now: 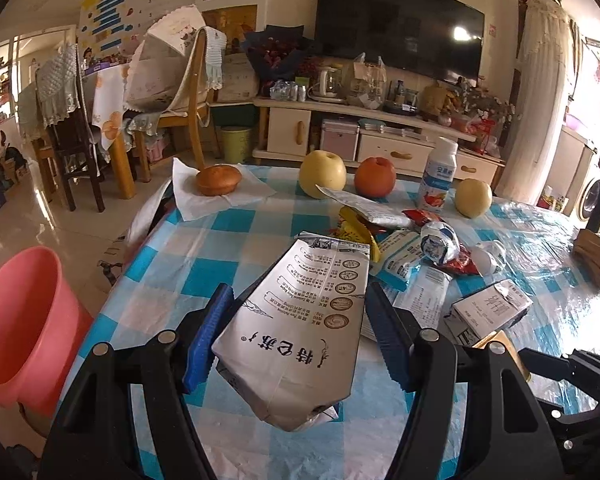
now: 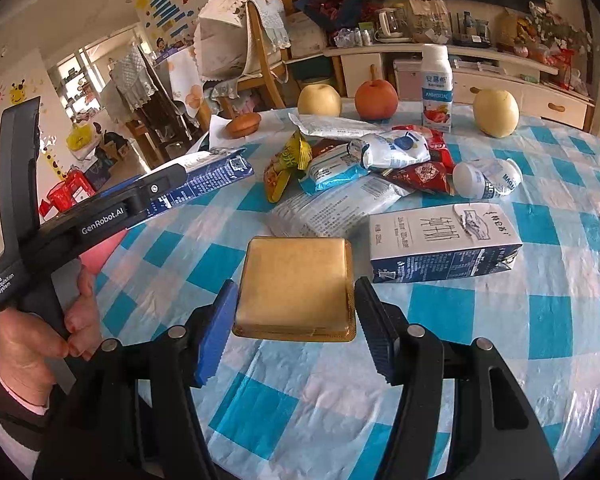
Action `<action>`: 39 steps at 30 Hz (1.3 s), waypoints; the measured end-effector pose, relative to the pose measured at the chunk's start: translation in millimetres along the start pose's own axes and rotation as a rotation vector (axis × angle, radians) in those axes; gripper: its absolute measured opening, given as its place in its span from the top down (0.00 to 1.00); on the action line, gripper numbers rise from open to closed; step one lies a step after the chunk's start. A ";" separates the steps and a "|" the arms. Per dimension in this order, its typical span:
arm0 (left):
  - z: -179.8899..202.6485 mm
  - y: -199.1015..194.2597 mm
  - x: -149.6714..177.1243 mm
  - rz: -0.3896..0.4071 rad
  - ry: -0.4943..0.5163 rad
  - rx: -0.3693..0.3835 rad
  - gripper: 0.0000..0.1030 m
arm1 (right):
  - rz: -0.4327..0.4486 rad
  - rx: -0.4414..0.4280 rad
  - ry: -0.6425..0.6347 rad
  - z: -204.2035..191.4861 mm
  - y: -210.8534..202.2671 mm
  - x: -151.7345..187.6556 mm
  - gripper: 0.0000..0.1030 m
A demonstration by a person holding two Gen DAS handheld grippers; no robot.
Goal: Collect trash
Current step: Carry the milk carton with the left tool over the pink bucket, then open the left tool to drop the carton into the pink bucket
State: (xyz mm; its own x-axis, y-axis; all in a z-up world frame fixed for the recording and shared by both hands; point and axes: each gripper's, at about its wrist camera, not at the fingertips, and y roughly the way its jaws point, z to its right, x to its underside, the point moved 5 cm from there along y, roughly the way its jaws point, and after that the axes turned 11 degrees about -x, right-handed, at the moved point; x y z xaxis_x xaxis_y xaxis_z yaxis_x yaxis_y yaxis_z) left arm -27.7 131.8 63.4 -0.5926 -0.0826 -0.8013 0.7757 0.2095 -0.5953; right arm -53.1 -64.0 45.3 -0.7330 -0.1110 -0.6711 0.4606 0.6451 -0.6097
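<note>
Gripping a milk carton (image 1: 300,320) in the left gripper (image 1: 296,332) and a gold packet (image 2: 296,284) in the right gripper (image 2: 296,328), mid-frame above the table (image 2: 540,320), likely needing swinging toward the pink bin (image 1: 24,320) at lower left.

I read "GenRobot.AI" on the left gripper (image 2: 172,184) arm and "Data Acquisition System" on its handle. The far white bottle (image 2: 437,88) says "AMBROSIAL". The held milk carton (image 1: 300,328) shows upside-down "特仑苏".
</note>
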 end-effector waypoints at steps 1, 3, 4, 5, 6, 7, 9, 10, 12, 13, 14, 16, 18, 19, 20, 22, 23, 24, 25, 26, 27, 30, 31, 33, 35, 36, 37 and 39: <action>-1.7 0.3 -0.7 0.000 -0.006 -0.006 0.34 | -0.001 0.000 -0.002 -0.4 0.4 -0.1 0.41; -5.3 0.6 -1.9 0.001 -0.016 -0.016 0.34 | 0.000 0.001 -0.007 -2.3 1.5 -1.6 0.41; -8.5 0.9 -2.9 0.001 -0.027 -0.026 0.34 | 0.000 -0.004 -0.003 -3.3 2.3 -2.9 0.41; -11.8 0.8 -3.6 0.002 -0.037 -0.034 0.34 | 0.000 -0.009 0.000 -4.4 3.2 -4.5 0.41; -15.6 1.3 -4.9 0.002 -0.049 -0.042 0.34 | 0.001 -0.014 -0.001 -6.4 4.5 -6.6 0.41; -21.9 1.4 -6.6 0.002 -0.070 -0.057 0.34 | 0.002 -0.016 -0.006 -9.5 6.4 -9.3 0.41; -33.2 1.3 -8.9 0.005 -0.100 -0.086 0.34 | 0.001 -0.029 -0.014 -16.3 10.5 -13.7 0.41; -41.8 1.0 -10.7 0.007 -0.124 -0.109 0.34 | -0.001 -0.042 -0.018 -21.5 13.6 -16.7 0.41; -56.6 -0.2 -13.1 0.010 -0.164 -0.143 0.34 | 0.000 -0.067 -0.024 -32.8 20.1 -22.6 0.41; -67.7 -2.1 -15.3 0.018 -0.190 -0.172 0.34 | 0.000 -0.088 -0.029 -41.2 24.8 -26.5 0.41; -75.8 -3.7 -16.9 0.025 -0.208 -0.194 0.34 | -0.002 -0.107 -0.036 -49.4 29.2 -30.5 0.41; -99.2 -6.1 -19.3 0.031 -0.261 -0.253 0.34 | -0.004 -0.142 -0.060 -67.7 38.5 -39.6 0.41; -120.4 -5.8 -19.5 0.025 -0.310 -0.295 0.34 | -0.012 -0.177 -0.088 -87.2 49.0 -47.4 0.41; -132.9 -5.3 -19.2 0.020 -0.335 -0.317 0.34 | -0.018 -0.200 -0.107 -100.7 56.7 -52.4 0.41; -150.6 -5.3 -18.0 0.014 -0.368 -0.359 0.34 | -0.022 -0.215 -0.118 -109.3 62.3 -55.8 0.41; -176.4 -5.5 -16.3 0.007 -0.416 -0.418 0.34 | -0.037 -0.268 -0.141 -133.8 79.0 -63.7 0.41; -196.0 -5.9 -13.2 -0.002 -0.461 -0.450 0.34 | -0.044 -0.292 -0.150 -145.1 87.6 -66.8 0.41; -211.6 -5.6 -10.5 -0.011 -0.498 -0.473 0.34 | -0.051 -0.313 -0.158 -155.7 95.3 -69.7 0.41; -226.6 -5.6 -7.2 -0.021 -0.533 -0.501 0.34 | -0.060 -0.339 -0.167 -168.4 105.6 -72.5 0.41; -244.0 -5.7 -2.3 -0.033 -0.576 -0.539 0.34 | -0.067 -0.357 -0.174 -178.5 113.0 -74.6 0.41; -259.1 -5.8 2.3 -0.045 -0.615 -0.563 0.34 | -0.074 -0.378 -0.182 -189.5 121.9 -76.8 0.41; -301.2 -4.3 20.2 -0.088 -0.738 -0.624 0.34 | -0.098 -0.425 -0.216 -223.4 151.9 -83.2 0.41; -309.1 -2.6 24.4 -0.099 -0.763 -0.633 0.34 | -0.106 -0.437 -0.228 -233.7 162.2 -85.0 0.41; -327.0 2.1 35.8 -0.130 -0.823 -0.642 0.34 | -0.119 -0.452 -0.239 -248.8 177.9 -86.7 0.41; -339.8 7.5 44.1 -0.155 -0.873 -0.639 0.33 | -0.137 -0.464 -0.244 -262.0 196.2 -89.0 0.41; -344.8 8.6 47.5 -0.163 -0.890 -0.637 0.33 | -0.142 -0.465 -0.246 -266.8 204.2 -90.2 0.41; -349.9 10.7 50.6 -0.171 -0.908 -0.637 0.33 | -0.149 -0.469 -0.244 -270.8 211.6 -91.8 0.40; -356.9 14.7 55.6 -0.185 -0.930 -0.639 0.33 | -0.186 -0.500 -0.234 -279.9 226.6 -90.1 0.39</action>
State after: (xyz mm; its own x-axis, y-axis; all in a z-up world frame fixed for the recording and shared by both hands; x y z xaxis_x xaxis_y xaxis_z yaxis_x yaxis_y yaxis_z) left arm -126.7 478.1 31.5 -0.0900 -0.7971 -0.5971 0.2828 0.5544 -0.7827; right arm -22.8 303.8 85.7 -0.6229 -0.3840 -0.6816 0.0009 0.8709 -0.4915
